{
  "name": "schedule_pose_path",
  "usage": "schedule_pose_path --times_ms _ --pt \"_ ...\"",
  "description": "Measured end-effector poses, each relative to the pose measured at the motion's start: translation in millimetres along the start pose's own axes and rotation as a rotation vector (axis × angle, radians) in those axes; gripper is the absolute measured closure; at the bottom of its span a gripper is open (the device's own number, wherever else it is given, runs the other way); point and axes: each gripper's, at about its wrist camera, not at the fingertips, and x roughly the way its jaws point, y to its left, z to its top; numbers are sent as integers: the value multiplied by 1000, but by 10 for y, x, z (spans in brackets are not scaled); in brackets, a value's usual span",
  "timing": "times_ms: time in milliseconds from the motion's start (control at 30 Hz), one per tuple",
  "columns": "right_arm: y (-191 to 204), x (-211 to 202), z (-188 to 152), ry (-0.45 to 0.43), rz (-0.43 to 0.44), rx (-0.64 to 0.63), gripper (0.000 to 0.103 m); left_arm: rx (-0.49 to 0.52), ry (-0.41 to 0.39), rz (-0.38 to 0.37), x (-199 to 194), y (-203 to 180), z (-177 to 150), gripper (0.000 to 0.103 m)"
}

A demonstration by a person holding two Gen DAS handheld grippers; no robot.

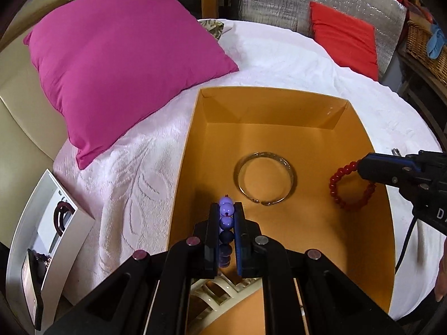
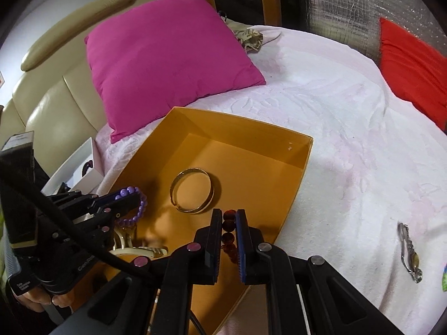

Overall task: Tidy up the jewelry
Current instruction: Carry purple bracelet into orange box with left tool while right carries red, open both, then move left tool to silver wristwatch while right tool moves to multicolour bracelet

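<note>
While my left gripper (image 1: 226, 209) clamps the purple bracelet (image 2: 134, 205) and my right gripper (image 2: 229, 215) clamps the red bracelet (image 1: 349, 185), both over the box (image 1: 276, 96), I lower them near the bangle (image 1: 265, 177), then release gently.

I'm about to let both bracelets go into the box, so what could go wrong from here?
1. The purple bead bracelet, clamped in the left gripper, and the red bead bracelet, in the right gripper, hang above the orange box; either may land on the gold bangle and tangle.
2. The watch lies outside on the white blanket and could be forgotten.
</note>
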Motion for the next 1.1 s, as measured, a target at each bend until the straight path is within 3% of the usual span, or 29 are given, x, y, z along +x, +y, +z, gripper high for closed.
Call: schedule_pose_path --times_ms 267,300,400,567,700,900,1100 --pt "24 29 -31 17 -33 -18 92 -1 47 46 104 -28 29 94" --pt "24 30 -37 19 -36 -19 92 -2 51 49 110 -30 27 91" --pt "-1 38 -53 32 -37 -6 92 -4 62 75 109 -37 19 65" --pt "-102 -51 -63 37 -1 32 84 -11 61 85 -4 -69 -3 54" --pt "-274 -280 -72 -9 50 85 84 -25 29 112 -208 -102 19 47" --pt "-885 -916 -220 -132 50 173 84 13 -45 134 -588 -509 168 42" --pt "-2164 -1632 -807 -234 -47 378 81 134 -83 82 -714 -1423 277 39"
